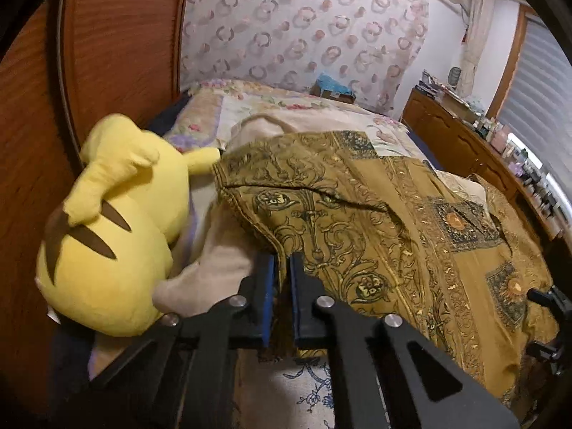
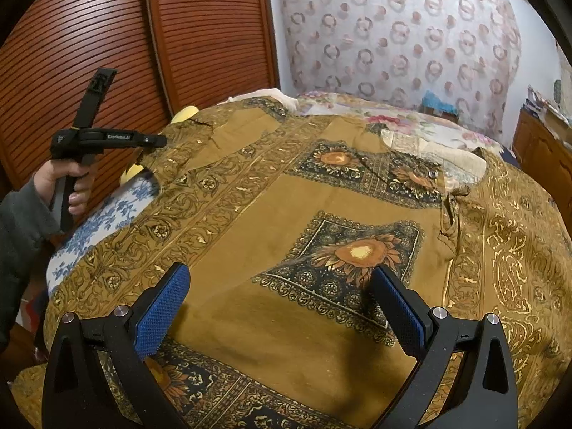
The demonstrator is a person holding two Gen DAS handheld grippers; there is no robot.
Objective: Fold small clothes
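A mustard-gold patterned garment with dark sunflower panels lies spread over the bed; it also shows in the left wrist view. My left gripper is shut on the garment's left edge, the cloth pinched between its blue pads. In the right wrist view the left gripper is at the garment's far left corner, held by a hand. My right gripper is open and empty, its blue pads wide apart just above the garment's near middle.
A big yellow plush toy lies left of the garment against the brown slatted wardrobe. A beige blanket and floral bedding lie beneath. A wooden dresser with clutter stands at right.
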